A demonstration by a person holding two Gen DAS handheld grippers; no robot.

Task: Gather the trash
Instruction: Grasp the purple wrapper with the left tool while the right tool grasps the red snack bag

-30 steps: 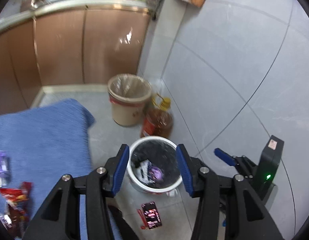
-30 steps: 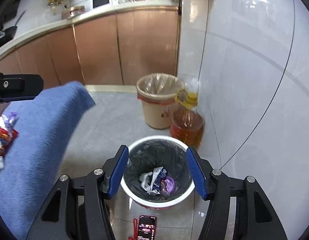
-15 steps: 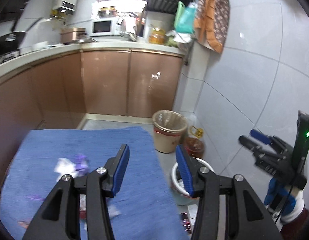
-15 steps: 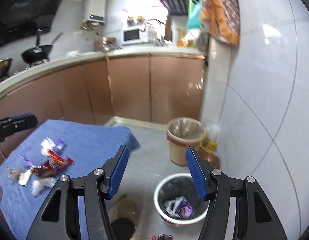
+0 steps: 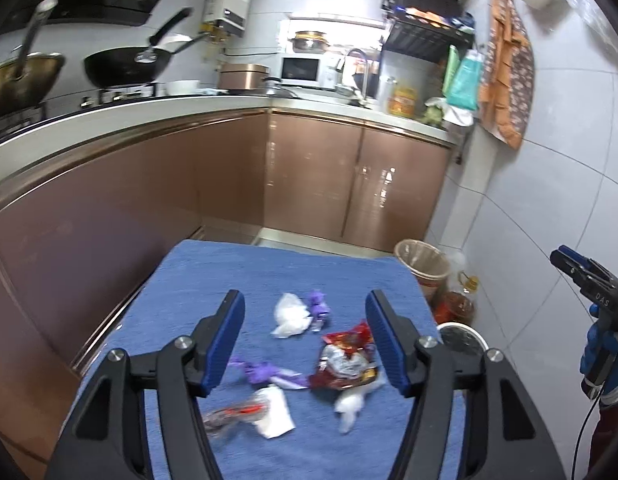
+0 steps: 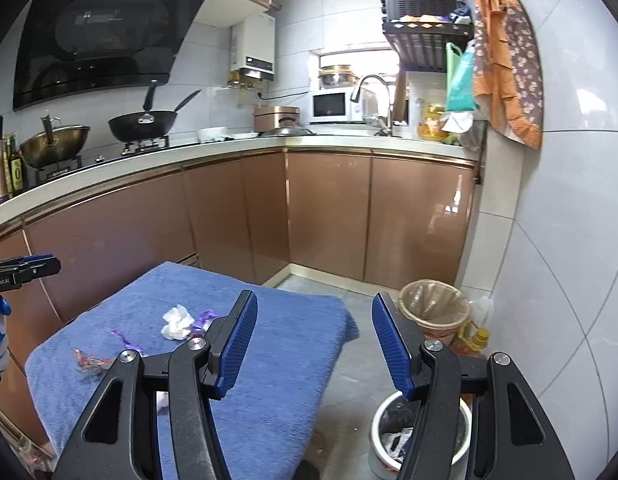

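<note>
Several pieces of trash lie on a blue towel-covered table [image 5: 213,280]: a white crumpled tissue [image 5: 290,315], a purple wrapper [image 5: 318,307], a red snack bag [image 5: 349,354], another purple wrapper [image 5: 265,372] and a white paper [image 5: 275,412]. My left gripper [image 5: 305,340] is open and empty above them. My right gripper [image 6: 313,344] is open and empty, over the table's right edge. The white trash bin [image 6: 421,436] with a black liner stands on the floor to the right and holds wrappers. The tissue [image 6: 176,322] also shows in the right wrist view.
A tan lined bin [image 6: 433,312] and an oil bottle [image 6: 475,344] stand by the tiled wall [image 6: 569,280]. Brown kitchen cabinets [image 6: 329,212] run behind the table. The white bin's rim [image 5: 463,334] shows right of the table.
Both grippers have lifted away from over the white bin and swung left and up. The table with the trash is now in front of them. Both stay open and empty.
</note>
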